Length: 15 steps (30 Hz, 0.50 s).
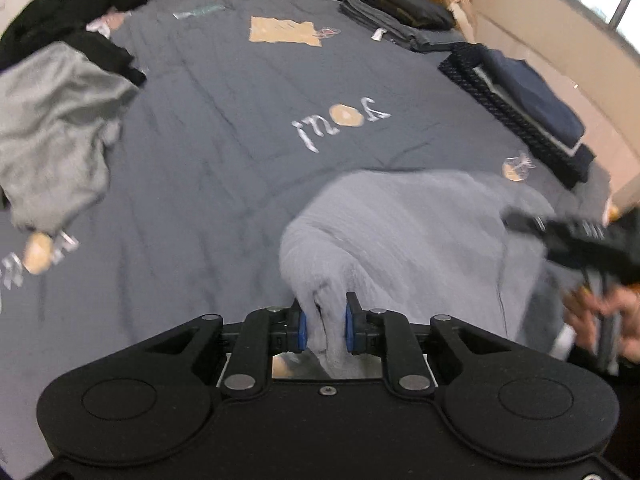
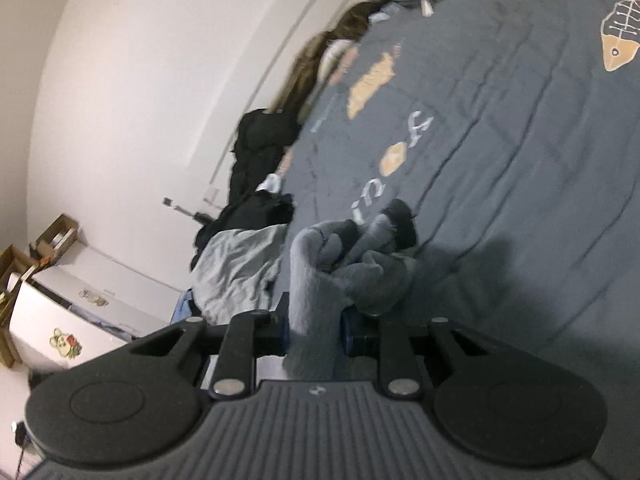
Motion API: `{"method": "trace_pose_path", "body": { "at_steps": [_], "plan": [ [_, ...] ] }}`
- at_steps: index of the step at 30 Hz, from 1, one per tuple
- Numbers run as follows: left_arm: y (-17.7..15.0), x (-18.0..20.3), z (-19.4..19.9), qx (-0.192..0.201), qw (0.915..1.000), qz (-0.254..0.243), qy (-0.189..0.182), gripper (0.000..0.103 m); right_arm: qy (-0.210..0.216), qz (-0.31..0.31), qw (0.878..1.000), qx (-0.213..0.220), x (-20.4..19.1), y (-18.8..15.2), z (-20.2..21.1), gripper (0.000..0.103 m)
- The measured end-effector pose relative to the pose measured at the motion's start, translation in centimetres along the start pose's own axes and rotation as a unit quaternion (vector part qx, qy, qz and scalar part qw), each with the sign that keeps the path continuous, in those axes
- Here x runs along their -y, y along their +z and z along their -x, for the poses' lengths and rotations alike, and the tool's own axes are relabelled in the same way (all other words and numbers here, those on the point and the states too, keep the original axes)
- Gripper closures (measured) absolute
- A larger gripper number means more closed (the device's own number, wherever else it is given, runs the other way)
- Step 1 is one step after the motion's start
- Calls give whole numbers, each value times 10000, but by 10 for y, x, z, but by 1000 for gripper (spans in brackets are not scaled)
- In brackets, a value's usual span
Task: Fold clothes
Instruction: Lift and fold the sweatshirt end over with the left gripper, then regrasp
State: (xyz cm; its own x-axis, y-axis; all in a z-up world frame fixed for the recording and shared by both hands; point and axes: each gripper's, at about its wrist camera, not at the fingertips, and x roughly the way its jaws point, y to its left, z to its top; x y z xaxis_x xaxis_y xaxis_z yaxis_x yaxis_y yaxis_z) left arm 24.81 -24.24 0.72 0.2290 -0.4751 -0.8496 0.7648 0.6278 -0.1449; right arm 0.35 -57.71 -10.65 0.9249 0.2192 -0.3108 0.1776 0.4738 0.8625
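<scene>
Fabric of a pale grey garment (image 1: 400, 232) is bunching between both claws: the left gripper (image 1: 325, 326) is pinching a fold at 6 o'clock, while the right gripper (image 2: 316, 326) is clamping another bunch above the grey bedspread (image 1: 224, 128).

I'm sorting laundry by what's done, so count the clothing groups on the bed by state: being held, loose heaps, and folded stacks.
Held in the grippers: 1, the light grey garment
Loose heaps: 2, the pale grey heap and the black heap
Folded stacks: 2, the grey-and-black stack and the navy stack
Total: 5
</scene>
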Motion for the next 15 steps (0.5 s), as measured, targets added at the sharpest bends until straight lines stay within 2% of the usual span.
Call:
{"method": "trace_pose_path", "body": {
  "at_steps": [2,3,5,7,8,10,11,15],
  "plan": [
    [5,-15,-15,-150,9996,89,234,85,-130,33,9997,-227,-1,-13,-8,81],
    [4,-24,-30,-323,9986,220,370,81,-304,139,9985,-427,3,-19,-17,78],
    [-7,-40,-60,-608,9939,507,770,79,-653,338,9938,-830,11,-32,-36,77],
    [-21,-51,-83,-811,9880,703,1112,74,-997,379,9861,-1273,25,-42,-51,70],
    [-30,-54,-84,-787,9871,769,1160,72,-1108,338,9829,-1434,29,-45,-54,69],
    [-47,-58,-78,-669,9862,908,1209,64,-1160,476,9806,-1506,27,-41,-49,62],
    [-52,-59,-70,-589,9853,955,1290,64,-1186,582,9793,-1532,24,-36,-46,60],
    [-75,-44,-25,-35,9814,948,1671,62,-1257,725,9810,-1289,16,-20,-25,48]
  ]
}}
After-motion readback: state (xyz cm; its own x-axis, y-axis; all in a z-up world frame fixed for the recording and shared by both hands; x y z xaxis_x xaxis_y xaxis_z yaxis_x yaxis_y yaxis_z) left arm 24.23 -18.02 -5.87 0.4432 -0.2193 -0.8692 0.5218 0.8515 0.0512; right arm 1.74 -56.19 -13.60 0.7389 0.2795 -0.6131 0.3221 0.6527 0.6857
